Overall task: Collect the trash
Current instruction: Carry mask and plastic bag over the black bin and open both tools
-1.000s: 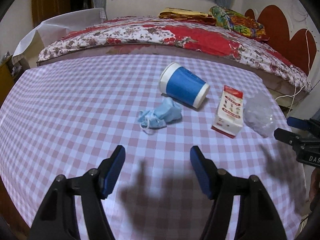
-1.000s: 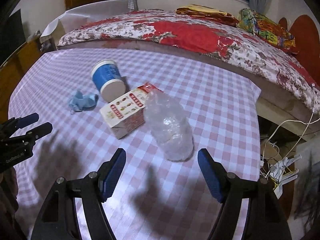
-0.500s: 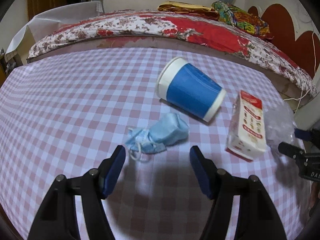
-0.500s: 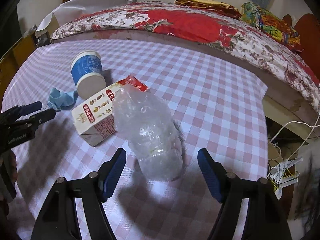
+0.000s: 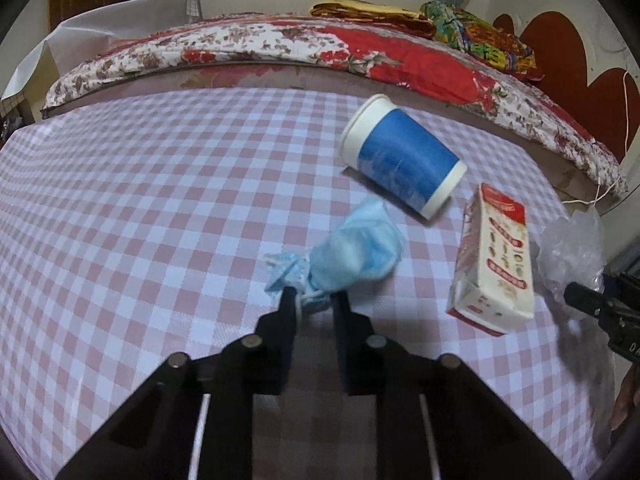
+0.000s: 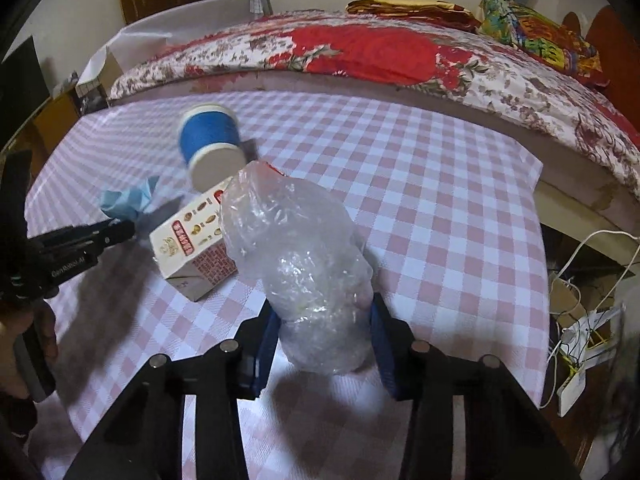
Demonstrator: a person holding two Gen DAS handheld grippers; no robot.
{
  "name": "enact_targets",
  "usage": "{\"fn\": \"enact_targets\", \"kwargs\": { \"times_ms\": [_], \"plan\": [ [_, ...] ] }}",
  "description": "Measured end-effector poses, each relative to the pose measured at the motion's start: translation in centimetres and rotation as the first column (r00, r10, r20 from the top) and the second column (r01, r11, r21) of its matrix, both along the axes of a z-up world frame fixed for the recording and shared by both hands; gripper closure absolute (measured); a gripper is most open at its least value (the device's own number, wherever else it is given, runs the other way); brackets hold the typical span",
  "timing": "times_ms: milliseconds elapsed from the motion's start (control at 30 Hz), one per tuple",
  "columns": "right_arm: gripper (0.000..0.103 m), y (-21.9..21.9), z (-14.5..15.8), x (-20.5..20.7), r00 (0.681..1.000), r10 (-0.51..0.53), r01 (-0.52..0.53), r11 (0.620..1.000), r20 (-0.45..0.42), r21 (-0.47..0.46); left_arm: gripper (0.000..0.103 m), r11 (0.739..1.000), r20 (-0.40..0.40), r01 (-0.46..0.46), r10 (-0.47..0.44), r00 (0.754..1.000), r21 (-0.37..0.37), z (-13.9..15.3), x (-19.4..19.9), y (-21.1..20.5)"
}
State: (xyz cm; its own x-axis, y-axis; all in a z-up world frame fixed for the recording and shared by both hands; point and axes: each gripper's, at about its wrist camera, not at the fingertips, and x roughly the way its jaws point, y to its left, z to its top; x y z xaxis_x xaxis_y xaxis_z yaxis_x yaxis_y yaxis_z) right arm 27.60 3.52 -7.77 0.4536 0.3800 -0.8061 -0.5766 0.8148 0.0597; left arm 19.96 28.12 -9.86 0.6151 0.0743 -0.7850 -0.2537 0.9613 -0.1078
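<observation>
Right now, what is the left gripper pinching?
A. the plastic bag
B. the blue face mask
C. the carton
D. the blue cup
B: in the left wrist view the left gripper has its jaws closed on the crumpled end of the blue face mask, while the cup and carton lie untouched.

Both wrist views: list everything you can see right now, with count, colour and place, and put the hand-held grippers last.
face mask: one, light blue, crumpled, mid-table, its near end between the left fingers
paper cup: one, blue with white rims, on its side behind the mask
carton: one, white and red, lying between cup and bag
plastic bag: one, clear, crumpled, beside the carton, between the right fingers
tablecloth: one, pink and white check, covers the table
bed: one, red floral cover, behind the table
cables: white, off the table's right edge
left hand-held gripper: black, closed on the mask
right hand-held gripper: black with blue pads, closed on the bag
</observation>
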Motion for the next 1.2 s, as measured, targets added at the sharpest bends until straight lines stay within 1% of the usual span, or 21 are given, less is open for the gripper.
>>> {"fn": "enact_targets", "kwargs": {
  "times_ms": [167, 300, 500, 633, 833, 1000, 1200],
  "plan": [
    [0.058, -1.3, 1.4, -1.0, 1.000, -0.011, 0.011, 1.000, 0.024, 0.017, 0.086, 1.000, 0.044, -0.004, 0.004, 0.999, -0.003, 1.5, -1.7, -0.7],
    [0.058, -2.1, 2.1, -1.3, 0.999, -0.026, 0.025, 0.999, 0.032, 0.030, 0.086, 1.000, 0.055, -0.001, 0.000, 0.998, 0.001, 2.1, -2.1, -1.1],
    [0.058, -3.7, 2.9, -2.1, 0.998, -0.047, 0.045, 0.998, 0.047, 0.046, 0.087, 1.000, 0.063, 0.009, -0.008, 0.998, -0.016, 2.7, -3.1, -2.2],
    [0.058, -6.1, 3.9, -3.2, 0.995, -0.076, 0.072, 0.996, 0.069, 0.061, 0.087, 0.998, 0.083, 0.055, -0.054, 0.995, -0.004, 3.8, -4.1, -4.8],
    [0.058, -11.4, 5.1, -5.3, 0.984, -0.148, 0.141, 0.987, 0.098, 0.071, 0.087, 0.990, 0.101, 0.139, -0.137, 0.985, -0.012, 5.1, -5.0, -9.9],
    [0.058, -16.8, 6.2, -6.9, 0.967, -0.225, 0.215, 0.972, 0.118, 0.093, 0.087, 0.975, 0.107, 0.221, -0.218, 0.970, -0.014, 5.9, -5.0, -14.9],
    [0.058, -23.1, 6.6, -8.7, 0.943, -0.305, 0.295, 0.951, 0.129, 0.094, 0.087, 0.947, 0.104, 0.321, -0.318, 0.942, -0.008, 6.5, -4.8, -21.3]
  ]
}}
